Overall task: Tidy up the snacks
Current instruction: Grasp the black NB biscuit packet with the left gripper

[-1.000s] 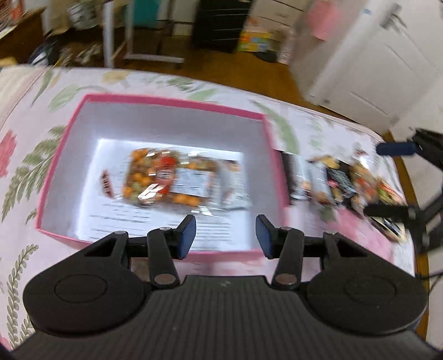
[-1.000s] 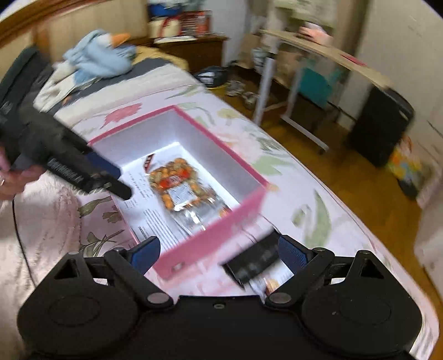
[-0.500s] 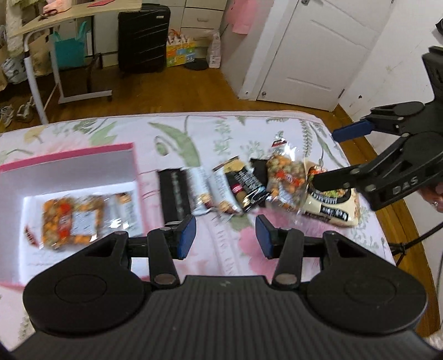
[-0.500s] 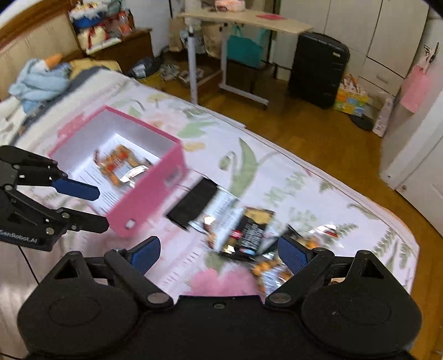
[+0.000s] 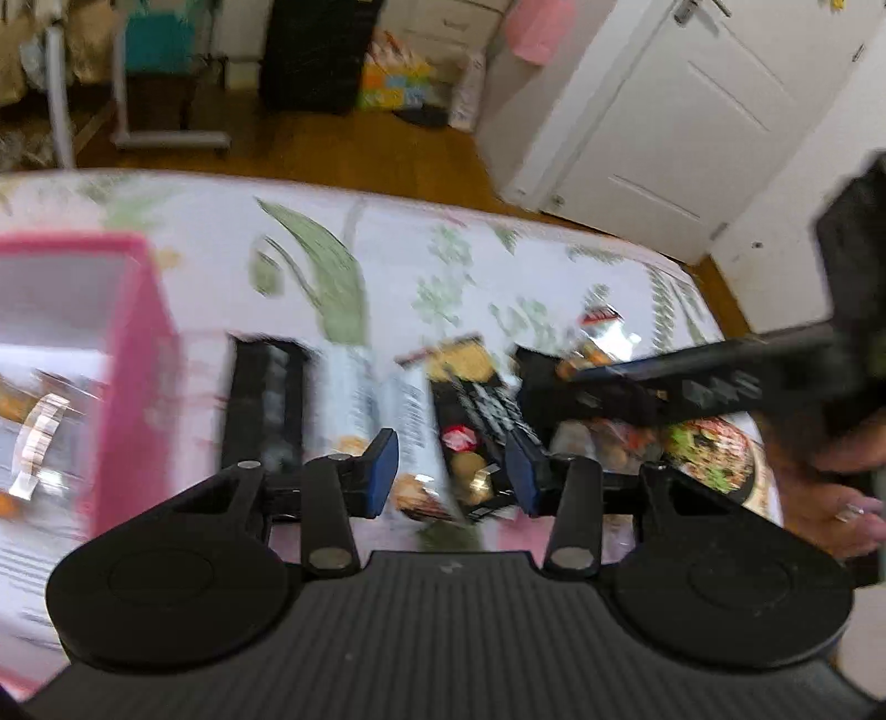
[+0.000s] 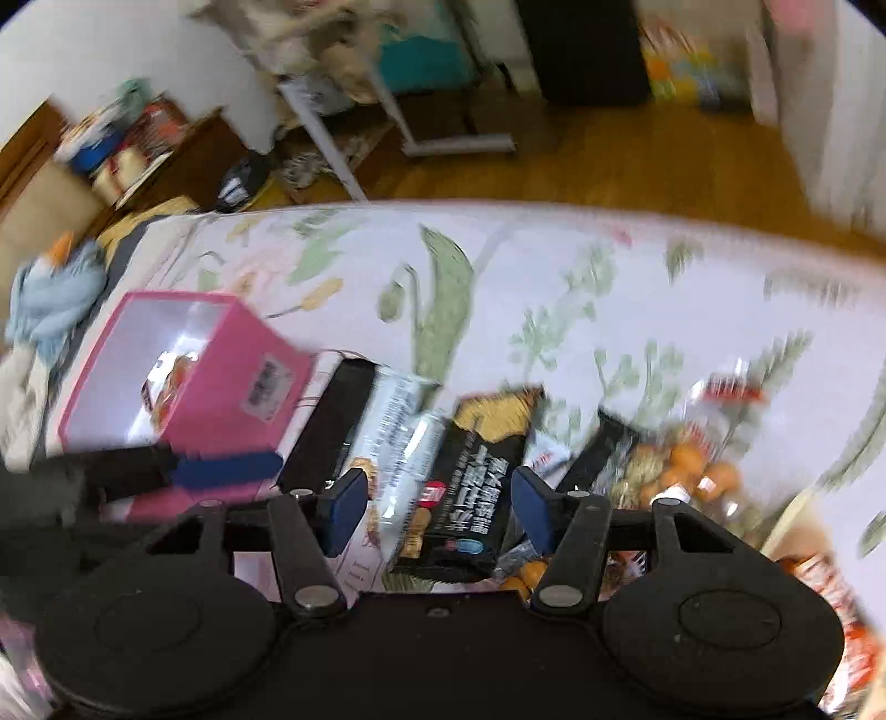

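Observation:
A pink box (image 6: pixel 232 365) stands on the flowered bedspread at the left and holds an orange snack bag (image 6: pixel 174 376); it also shows in the left wrist view (image 5: pixel 133 354). A row of snack packets lies to its right: a black bar (image 5: pixel 266 399), a white packet (image 6: pixel 393 421), a black and gold packet (image 6: pixel 476 471) and an orange mix bag (image 6: pixel 681 471). My left gripper (image 5: pixel 451 479) is open and empty over the white and black packets. My right gripper (image 6: pixel 440 512) is open and empty, low over the black and gold packet.
The bed edge (image 5: pixel 387 191) runs along the far side, with wooden floor, a rolling desk (image 5: pixel 166 138) and a black suitcase (image 5: pixel 315 50) beyond. A white door (image 5: pixel 681 111) stands at the right. A blue cloth (image 6: pixel 50 299) lies on the bed left of the box.
Both grippers have swung from the pink box to the row of packets and dropped closer to them. The right gripper's opening has narrowed. Both views are blurred by motion.

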`<state>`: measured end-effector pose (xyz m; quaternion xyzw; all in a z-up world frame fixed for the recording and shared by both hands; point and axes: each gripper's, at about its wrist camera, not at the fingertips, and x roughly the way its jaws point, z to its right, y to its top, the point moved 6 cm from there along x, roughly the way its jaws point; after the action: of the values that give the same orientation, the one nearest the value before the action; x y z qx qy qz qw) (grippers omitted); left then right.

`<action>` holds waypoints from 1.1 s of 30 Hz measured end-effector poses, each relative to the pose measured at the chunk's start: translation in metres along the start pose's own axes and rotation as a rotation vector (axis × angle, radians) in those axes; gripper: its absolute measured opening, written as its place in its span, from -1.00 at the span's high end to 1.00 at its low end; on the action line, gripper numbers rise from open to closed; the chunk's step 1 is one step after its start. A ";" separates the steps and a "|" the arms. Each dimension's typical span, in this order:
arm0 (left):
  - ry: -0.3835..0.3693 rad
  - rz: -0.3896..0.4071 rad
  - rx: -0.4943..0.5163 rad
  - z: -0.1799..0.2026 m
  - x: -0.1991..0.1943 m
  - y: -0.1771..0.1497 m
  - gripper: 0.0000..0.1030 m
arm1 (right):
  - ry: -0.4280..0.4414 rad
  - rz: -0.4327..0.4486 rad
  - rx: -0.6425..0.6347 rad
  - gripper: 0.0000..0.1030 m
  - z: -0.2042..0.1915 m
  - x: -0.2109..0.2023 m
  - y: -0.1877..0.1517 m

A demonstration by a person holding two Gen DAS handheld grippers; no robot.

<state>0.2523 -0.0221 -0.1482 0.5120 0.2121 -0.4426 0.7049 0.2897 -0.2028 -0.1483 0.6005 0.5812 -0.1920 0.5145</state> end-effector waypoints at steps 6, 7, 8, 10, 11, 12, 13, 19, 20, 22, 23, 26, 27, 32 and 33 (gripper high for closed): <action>-0.056 -0.044 -0.025 0.004 0.039 -0.016 0.24 | -0.036 -0.033 0.067 0.07 0.021 0.034 -0.003; -0.067 -0.056 -0.034 0.003 0.044 -0.017 0.24 | -0.018 -0.031 0.081 0.09 0.024 0.035 -0.004; -0.084 -0.063 -0.038 0.003 0.048 -0.018 0.24 | -0.006 -0.032 0.092 0.12 0.024 0.036 -0.005; -0.095 -0.069 -0.056 0.002 0.053 -0.019 0.24 | 0.001 -0.047 0.107 0.20 0.025 0.043 -0.009; -0.098 -0.077 -0.074 0.000 0.056 -0.019 0.24 | 0.003 -0.057 0.111 0.23 0.024 0.046 -0.012; -0.101 -0.083 -0.093 -0.002 0.059 -0.020 0.24 | 0.008 -0.058 0.119 0.23 0.024 0.047 -0.013; -0.106 -0.083 -0.109 -0.002 0.061 -0.020 0.24 | 0.011 -0.057 0.127 0.26 0.023 0.048 -0.015; -0.184 -0.097 -0.209 -0.008 0.069 -0.025 0.21 | -0.006 -0.031 0.152 0.44 0.021 0.044 -0.019; -0.195 -0.104 -0.238 -0.010 0.070 -0.026 0.18 | -0.002 -0.026 0.168 0.50 0.024 0.043 -0.019; -0.216 -0.126 -0.291 -0.014 0.071 -0.030 0.10 | 0.018 -0.023 0.217 0.55 0.030 0.040 -0.020; -0.222 -0.135 -0.301 -0.015 0.071 -0.031 0.08 | 0.024 -0.027 0.242 0.55 0.032 0.039 -0.022; -0.223 -0.146 -0.298 -0.013 0.072 -0.034 -0.05 | 0.021 -0.032 0.251 0.55 0.032 0.036 -0.027; -0.226 -0.150 -0.302 -0.013 0.071 -0.034 -0.08 | 0.025 -0.031 0.266 0.56 0.033 0.034 -0.028; -0.289 -0.162 -0.292 -0.009 0.060 -0.042 -0.03 | 0.109 -0.041 0.390 0.59 0.041 0.028 -0.038; -0.323 -0.175 -0.304 -0.007 0.058 -0.045 -0.04 | 0.129 -0.050 0.406 0.61 0.040 0.028 -0.042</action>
<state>0.2458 -0.0428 -0.2188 0.3023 0.2044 -0.5413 0.7575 0.2733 -0.2313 -0.2039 0.6882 0.5770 -0.2791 0.3400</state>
